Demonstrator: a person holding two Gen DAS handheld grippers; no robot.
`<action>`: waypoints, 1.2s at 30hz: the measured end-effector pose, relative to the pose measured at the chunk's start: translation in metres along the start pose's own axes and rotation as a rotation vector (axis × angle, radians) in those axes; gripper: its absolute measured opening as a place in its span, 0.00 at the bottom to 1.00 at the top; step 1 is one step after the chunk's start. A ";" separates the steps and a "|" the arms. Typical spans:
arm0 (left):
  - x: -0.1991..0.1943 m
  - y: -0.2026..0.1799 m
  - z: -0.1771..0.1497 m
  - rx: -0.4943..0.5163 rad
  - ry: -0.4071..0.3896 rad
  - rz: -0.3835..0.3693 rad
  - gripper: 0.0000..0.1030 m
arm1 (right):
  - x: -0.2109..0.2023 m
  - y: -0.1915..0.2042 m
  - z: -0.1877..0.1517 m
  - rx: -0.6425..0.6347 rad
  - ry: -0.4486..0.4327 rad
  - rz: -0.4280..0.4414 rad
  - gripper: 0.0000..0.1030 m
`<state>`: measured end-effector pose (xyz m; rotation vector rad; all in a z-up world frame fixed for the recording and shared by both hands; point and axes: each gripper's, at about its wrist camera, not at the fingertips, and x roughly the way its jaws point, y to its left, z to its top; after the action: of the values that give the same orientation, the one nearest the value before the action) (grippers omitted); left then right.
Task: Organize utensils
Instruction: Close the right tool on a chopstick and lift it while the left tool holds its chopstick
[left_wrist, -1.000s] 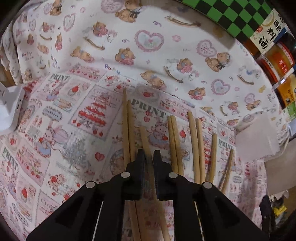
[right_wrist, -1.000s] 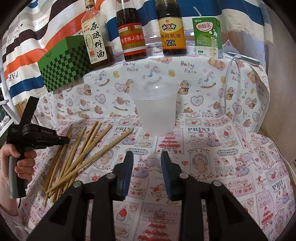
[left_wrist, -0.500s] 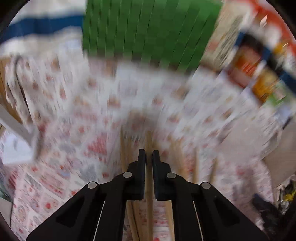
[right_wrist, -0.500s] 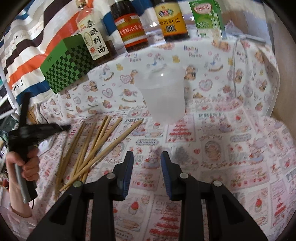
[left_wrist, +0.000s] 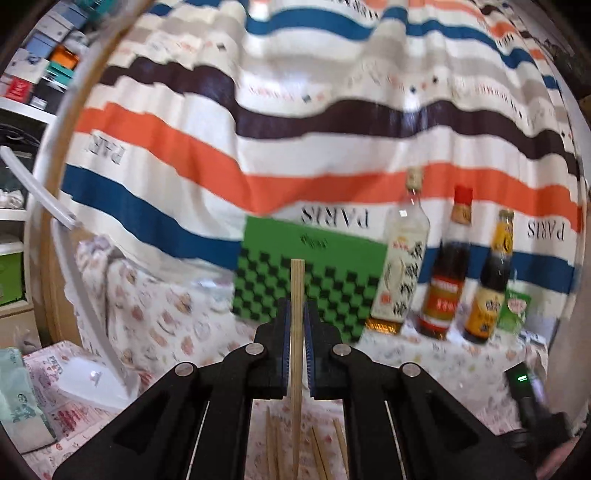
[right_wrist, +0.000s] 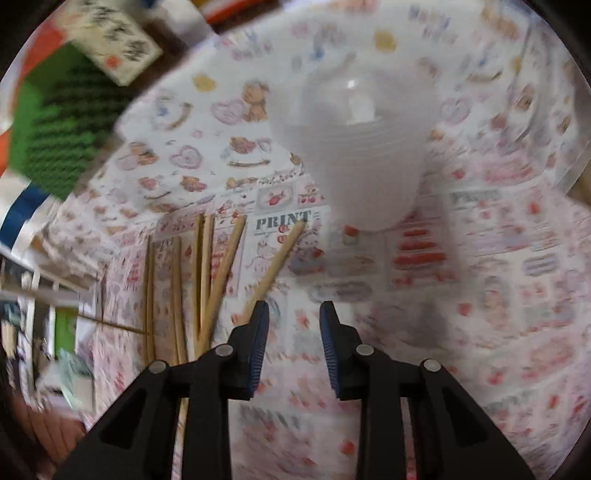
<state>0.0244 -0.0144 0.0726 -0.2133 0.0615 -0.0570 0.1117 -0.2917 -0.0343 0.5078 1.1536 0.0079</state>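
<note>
Surroundings: green checkered box (left_wrist: 310, 280), three sauce bottles (left_wrist: 443, 280) and a small green carton (left_wrist: 515, 308) stand before a striped curtain (left_wrist: 295, 155)
Left hand-held gripper (left_wrist: 294, 317): clamped on one wooden chopstick (left_wrist: 296, 295), raised level from the desk where it lay a second ago
Right hand-held gripper (right_wrist: 293, 325): jaws apart, just narrowed slightly, nothing between them
Right view only: loose wooden chopsticks (right_wrist: 207, 273) on the patterned desk cloth (right_wrist: 480, 295), left of a translucent plastic cup (right_wrist: 365, 162)
</note>
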 end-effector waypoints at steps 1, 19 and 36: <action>-0.002 0.001 0.002 -0.001 -0.009 0.005 0.06 | 0.003 0.004 0.003 0.002 0.000 -0.003 0.24; 0.007 0.008 -0.004 -0.025 0.063 0.067 0.06 | 0.053 0.053 0.018 -0.064 -0.081 -0.334 0.11; 0.013 0.007 -0.003 -0.029 0.127 0.042 0.06 | -0.097 0.076 -0.015 -0.274 -0.545 0.102 0.06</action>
<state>0.0378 -0.0094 0.0680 -0.2368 0.1933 -0.0276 0.0767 -0.2440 0.0744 0.2960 0.5804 0.1077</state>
